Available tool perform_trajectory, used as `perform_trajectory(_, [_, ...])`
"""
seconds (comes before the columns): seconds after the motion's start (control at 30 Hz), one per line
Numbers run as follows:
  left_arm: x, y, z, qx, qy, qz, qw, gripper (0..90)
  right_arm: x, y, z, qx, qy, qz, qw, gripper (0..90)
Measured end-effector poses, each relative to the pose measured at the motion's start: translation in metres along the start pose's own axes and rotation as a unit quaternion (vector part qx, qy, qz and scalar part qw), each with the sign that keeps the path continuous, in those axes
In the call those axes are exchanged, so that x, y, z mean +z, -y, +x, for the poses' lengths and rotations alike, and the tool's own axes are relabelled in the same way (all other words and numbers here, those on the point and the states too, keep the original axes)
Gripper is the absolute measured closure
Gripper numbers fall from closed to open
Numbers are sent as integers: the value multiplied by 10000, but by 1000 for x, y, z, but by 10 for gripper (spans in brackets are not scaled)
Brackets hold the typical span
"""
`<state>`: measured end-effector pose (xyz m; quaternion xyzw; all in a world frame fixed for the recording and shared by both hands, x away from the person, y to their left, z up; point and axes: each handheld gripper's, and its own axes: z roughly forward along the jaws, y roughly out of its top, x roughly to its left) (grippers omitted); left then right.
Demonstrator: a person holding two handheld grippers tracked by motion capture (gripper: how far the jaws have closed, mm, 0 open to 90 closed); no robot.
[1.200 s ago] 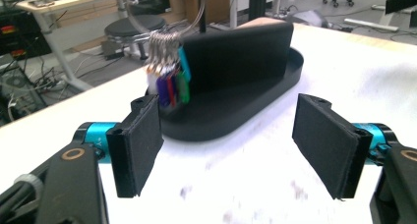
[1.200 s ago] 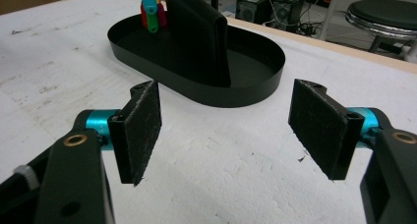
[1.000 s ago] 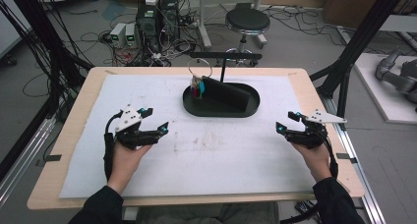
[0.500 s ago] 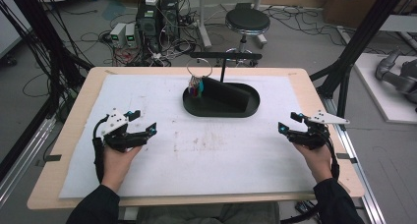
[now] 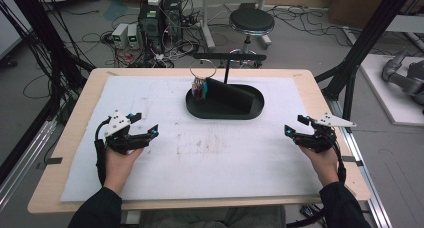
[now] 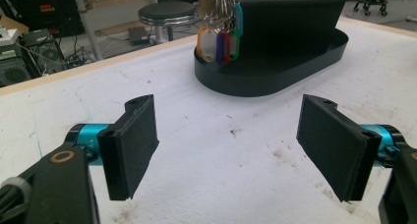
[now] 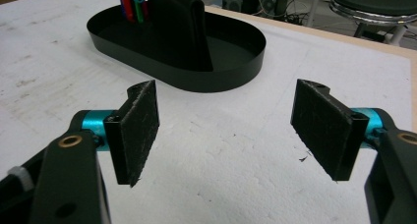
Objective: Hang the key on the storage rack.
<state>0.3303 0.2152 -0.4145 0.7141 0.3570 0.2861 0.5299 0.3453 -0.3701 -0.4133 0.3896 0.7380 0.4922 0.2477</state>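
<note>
**Black tray untouched — left gripper drawn back**

Black tray (image 5: 225, 108) with key tags (image 5: 199, 90) sits upper centre. Left gripper (image 5: 141, 132) has shifted toward the left edge; right gripper (image 5: 295, 128) stays put. Both spread wide, empty — approach not begun.

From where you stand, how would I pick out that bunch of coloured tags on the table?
Start at the white mat covering the wooden table, then find the black oval tray near its far edge. At the tray's left end, the key tags hang from a wire ring beside an upright black divider; orange, purple and green, they are the only bright colours there.
</note>
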Motion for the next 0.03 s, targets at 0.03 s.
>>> perform_trajectory(0.03, [0,0,0,-17,2,26,10000,232,1,1,-1,2,17,-8,10000,261])
